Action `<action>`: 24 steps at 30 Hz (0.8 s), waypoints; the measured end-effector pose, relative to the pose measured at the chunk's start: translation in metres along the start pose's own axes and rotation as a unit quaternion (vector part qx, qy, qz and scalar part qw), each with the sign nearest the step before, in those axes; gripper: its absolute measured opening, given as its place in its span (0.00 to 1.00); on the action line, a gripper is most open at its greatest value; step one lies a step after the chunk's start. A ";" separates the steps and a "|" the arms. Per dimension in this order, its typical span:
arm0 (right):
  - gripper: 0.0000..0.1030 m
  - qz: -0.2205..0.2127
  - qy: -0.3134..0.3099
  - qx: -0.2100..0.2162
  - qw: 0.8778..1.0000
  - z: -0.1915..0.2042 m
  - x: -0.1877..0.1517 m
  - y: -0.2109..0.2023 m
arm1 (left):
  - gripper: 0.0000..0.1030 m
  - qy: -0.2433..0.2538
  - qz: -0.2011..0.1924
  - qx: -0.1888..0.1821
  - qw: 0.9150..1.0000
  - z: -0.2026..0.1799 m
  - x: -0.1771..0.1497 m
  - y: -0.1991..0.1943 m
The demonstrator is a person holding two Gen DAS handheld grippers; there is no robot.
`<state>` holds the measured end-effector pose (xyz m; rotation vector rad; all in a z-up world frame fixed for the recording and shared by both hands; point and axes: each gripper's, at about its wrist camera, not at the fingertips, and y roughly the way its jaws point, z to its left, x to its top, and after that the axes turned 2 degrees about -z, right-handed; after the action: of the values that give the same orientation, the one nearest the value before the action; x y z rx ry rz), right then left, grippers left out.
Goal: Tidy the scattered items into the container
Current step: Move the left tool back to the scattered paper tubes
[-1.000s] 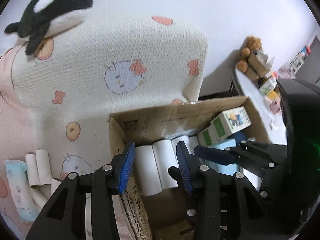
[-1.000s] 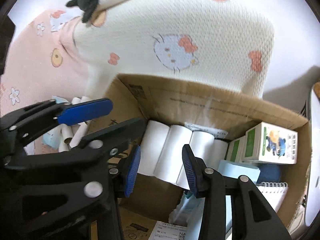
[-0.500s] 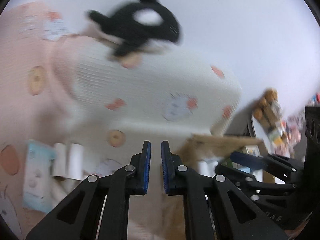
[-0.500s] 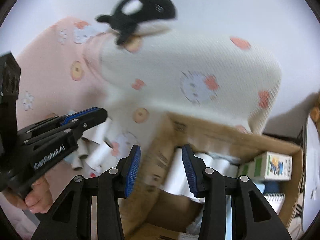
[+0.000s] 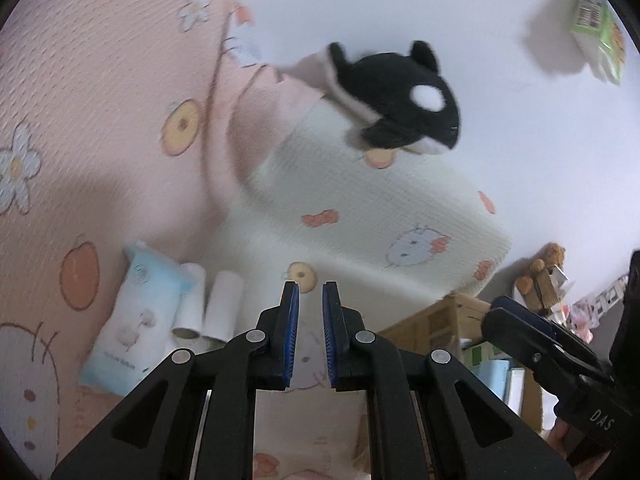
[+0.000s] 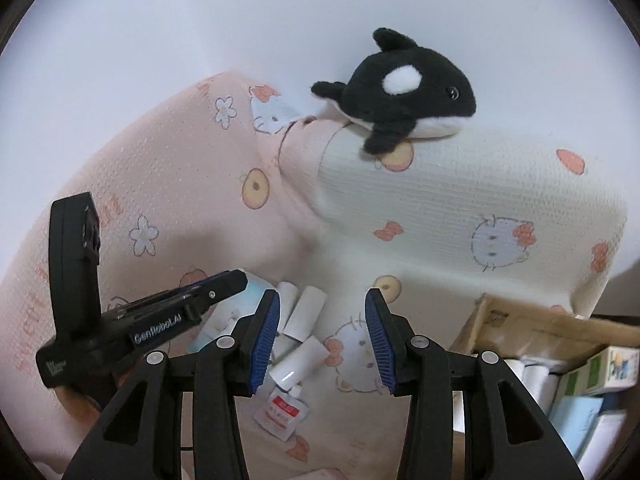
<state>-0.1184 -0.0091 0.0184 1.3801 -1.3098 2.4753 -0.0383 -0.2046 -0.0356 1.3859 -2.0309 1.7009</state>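
Observation:
Several white paper rolls (image 6: pixel 304 312) lie on the pink patterned sofa seat beside a pale blue tissue pack (image 5: pixel 136 320) and a red-and-white sachet (image 6: pixel 280 412). The cardboard box (image 6: pixel 540 324), holding rolls and cartons, stands at the lower right. My left gripper (image 5: pixel 308 292) hovers above the seat just right of two rolls (image 5: pixel 224 308), its jaws drawn to a narrow slit with nothing in it. My right gripper (image 6: pixel 322 296) hangs above the rolls. Its jaws are opening and nothing is between them. Each gripper shows in the other's view: left gripper (image 6: pixel 234 280), right gripper (image 5: pixel 504 312).
A black-and-white orca plush (image 6: pixel 404 96) rests on the cream sofa arm (image 6: pixel 460 208). A teddy bear (image 5: pixel 548 268) and clutter sit on a table behind the box. A green-and-white carton (image 5: pixel 596 20) shows at the top right. A person's fingers (image 6: pixel 76 404) hold the left gripper.
Both grippers swung left from over the box to above the sofa seat. The left jaws went from wide to a narrow slit. The box slid toward the right edge of both views.

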 end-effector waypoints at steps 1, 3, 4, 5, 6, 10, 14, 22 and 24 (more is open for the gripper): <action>0.40 -0.007 0.006 -0.010 1.000 0.003 -0.003 0.003 | 0.12 -0.001 0.001 0.004 1.000 0.004 0.000 0.000; 0.40 -0.009 0.005 -0.011 1.000 0.009 -0.006 0.011 | 0.12 -0.005 -0.001 0.002 1.000 0.013 -0.001 -0.002; 0.40 -0.007 0.007 -0.009 1.000 0.011 -0.008 0.016 | 0.12 -0.008 -0.002 0.002 1.000 0.017 -0.001 -0.003; 0.40 -0.007 0.012 -0.005 1.000 0.013 -0.009 0.020 | 0.12 -0.012 -0.004 0.002 1.000 0.021 -0.001 -0.004; 0.40 -0.009 0.017 0.003 1.000 0.017 -0.011 0.025 | 0.12 -0.014 -0.005 0.005 1.000 0.024 -0.001 -0.004; 0.40 -0.022 0.023 0.028 0.999 0.031 -0.015 0.040 | 0.12 -0.023 0.000 0.027 0.999 0.042 0.000 -0.001; 0.40 -0.038 0.017 0.036 0.998 0.045 -0.023 0.058 | 0.12 -0.032 0.025 0.033 0.999 0.064 -0.003 0.014; 0.40 -0.038 0.078 0.057 0.995 0.036 -0.048 0.111 | 0.12 -0.068 0.077 0.021 0.994 0.098 -0.017 0.049; 0.40 -0.025 0.094 0.053 0.994 0.033 -0.054 0.124 | 0.12 -0.098 0.090 -0.023 0.991 0.107 -0.018 0.052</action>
<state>-0.1102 -0.0927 -0.0932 1.1472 -1.1083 2.5992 -0.0202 -0.2883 -0.1203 1.4458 -2.3517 1.6299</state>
